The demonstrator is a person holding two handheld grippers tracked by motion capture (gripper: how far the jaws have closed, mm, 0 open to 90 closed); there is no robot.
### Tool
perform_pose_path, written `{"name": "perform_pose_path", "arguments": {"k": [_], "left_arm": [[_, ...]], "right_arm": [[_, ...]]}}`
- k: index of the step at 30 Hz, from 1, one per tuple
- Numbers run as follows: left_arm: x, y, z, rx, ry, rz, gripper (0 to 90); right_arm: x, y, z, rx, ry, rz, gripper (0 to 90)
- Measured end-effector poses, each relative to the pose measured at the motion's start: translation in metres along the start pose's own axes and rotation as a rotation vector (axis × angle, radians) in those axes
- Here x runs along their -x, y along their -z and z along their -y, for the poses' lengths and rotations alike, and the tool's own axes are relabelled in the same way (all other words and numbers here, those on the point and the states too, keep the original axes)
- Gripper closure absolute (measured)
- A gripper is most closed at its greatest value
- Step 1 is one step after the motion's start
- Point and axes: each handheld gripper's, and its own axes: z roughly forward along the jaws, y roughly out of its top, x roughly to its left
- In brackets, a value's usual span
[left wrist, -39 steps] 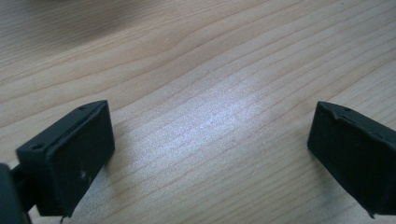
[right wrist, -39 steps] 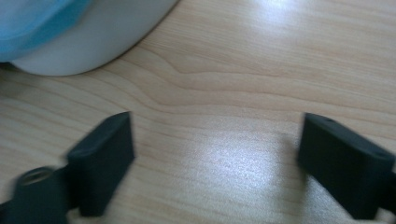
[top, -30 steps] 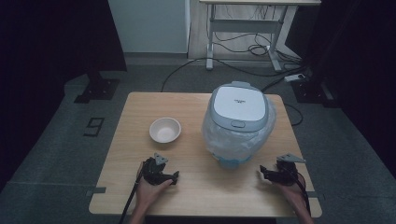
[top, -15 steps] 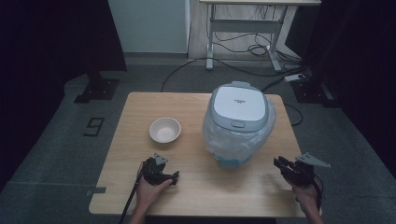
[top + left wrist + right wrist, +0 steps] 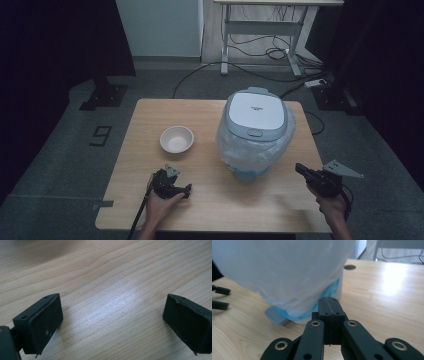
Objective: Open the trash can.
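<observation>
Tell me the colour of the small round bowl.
White bowl; high view shows it best.

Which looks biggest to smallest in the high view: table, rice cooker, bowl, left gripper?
1. Table, by far the largest.
2. Rice cooker, wrapped in clear plastic.
3. Bowl and left gripper look about alike; the gripper sits nearer the camera, so I won't rank them.

The right gripper, a black two-jaw tool in the person's right hand, is now higher than it was a second ago. It has also moved out past the right edge of the light wooden table. Before, it sat low on the table with its jaws apart. Its jaws have just been closing, and now they press flat together with nothing between them.
</observation>
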Motion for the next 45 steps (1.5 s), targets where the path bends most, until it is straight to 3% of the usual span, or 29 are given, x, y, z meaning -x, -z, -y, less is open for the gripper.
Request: {"name": "perform_pose_path", "arguments": {"k": [3,5,8,27,45], "left_arm": [[0.0,0.0,0.0,0.001,0.0,0.001,2.4],[0.001,0.001,0.001,0.002,-0.002,0.004,2.6],[0.001,0.001,0.001,0.002,-0.004,0.004,2.8],[0.002,0.002,0.002,0.003,-0.005,0.008,2.9],[0.002,0.002,0.002,0.001,-0.005,0.008,2.9]], "right_arm": [[-0.001,0.004,-0.006,0.022,-0.003,-0.022,89.8],[-0.002,0.008,-0.015,0.053,-0.026,-0.075,89.9],[-0.005,0.01,-0.025,0.066,-0.021,-0.104,89.9],[-0.029,0.01,-0.08,0.133,0.034,-0.146,89.8],[-0.049,-0.004,-0.11,0.143,0.074,-0.202,89.7]]}}
